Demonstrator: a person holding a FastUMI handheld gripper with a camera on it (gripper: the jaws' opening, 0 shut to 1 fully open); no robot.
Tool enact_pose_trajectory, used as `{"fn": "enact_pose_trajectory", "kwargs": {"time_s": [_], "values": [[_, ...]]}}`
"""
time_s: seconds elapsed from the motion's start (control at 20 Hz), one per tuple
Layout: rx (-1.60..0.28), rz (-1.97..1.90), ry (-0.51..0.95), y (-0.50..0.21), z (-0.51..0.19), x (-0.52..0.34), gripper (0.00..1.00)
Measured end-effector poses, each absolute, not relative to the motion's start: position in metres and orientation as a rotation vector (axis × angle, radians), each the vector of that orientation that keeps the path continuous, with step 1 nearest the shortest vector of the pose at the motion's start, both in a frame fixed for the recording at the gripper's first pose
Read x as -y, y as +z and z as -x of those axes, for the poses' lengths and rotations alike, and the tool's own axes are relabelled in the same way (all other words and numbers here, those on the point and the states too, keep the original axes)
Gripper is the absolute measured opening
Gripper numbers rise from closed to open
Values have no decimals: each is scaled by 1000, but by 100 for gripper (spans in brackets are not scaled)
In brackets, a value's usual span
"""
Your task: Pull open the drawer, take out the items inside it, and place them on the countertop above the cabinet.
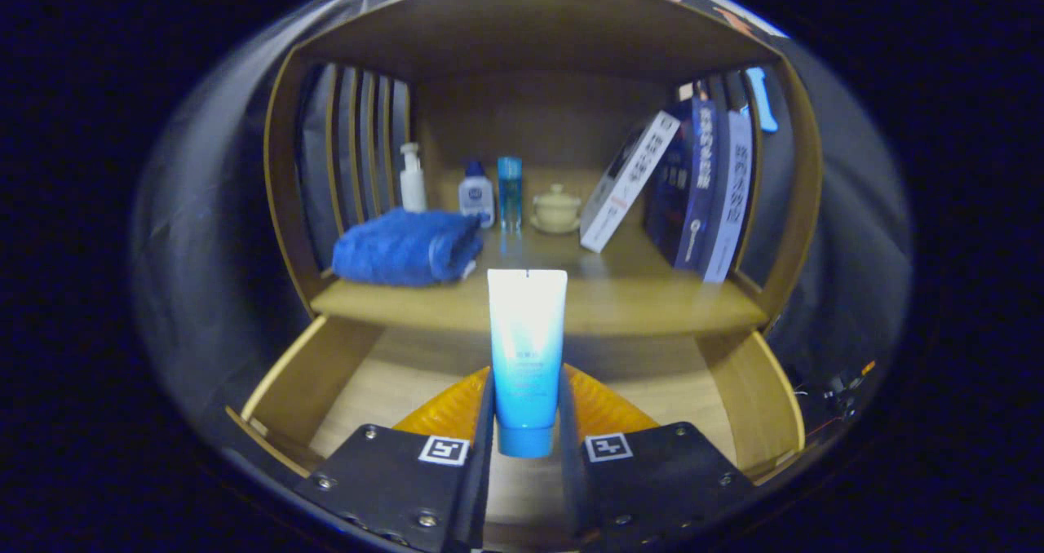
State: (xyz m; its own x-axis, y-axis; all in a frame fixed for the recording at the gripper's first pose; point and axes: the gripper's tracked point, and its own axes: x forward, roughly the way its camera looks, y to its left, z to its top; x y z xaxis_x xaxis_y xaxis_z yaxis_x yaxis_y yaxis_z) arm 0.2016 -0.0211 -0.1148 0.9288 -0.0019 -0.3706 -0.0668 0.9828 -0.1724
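Note:
A white-to-blue squeeze tube [526,349] stands upright between the fingers, cap end down, and my gripper [526,410] is shut on its lower part. It hangs over the open wooden drawer [326,373], whose bare floor spreads beneath. The tube's flat sealed end reaches up in front of the countertop [636,296] edge beyond the drawer.
On the countertop lie a folded blue towel [405,245], a white pump bottle [413,179], a small white bottle [476,196], a slim blue bottle [510,192], a cream lidded cup [557,209], a leaning white box [628,182] and upright books [705,186].

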Motion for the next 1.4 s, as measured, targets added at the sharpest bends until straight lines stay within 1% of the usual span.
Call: {"fn": "enact_pose_trajectory", "kwargs": {"time_s": [0.15, 0.35, 0.6, 0.9, 1.25, 1.4], "values": [[-245, 164, 50, -69, -204, 12, 37], [-122, 198, 62, -28, -215, 2, 37], [-28, 242, 47, -6, -242, -6, 37], [-95, 291, 32, -42, -292, -8, 37], [-250, 194, -31, -124, -346, 12, 38], [-229, 176, -43, -131, -357, 9, 37]]}}
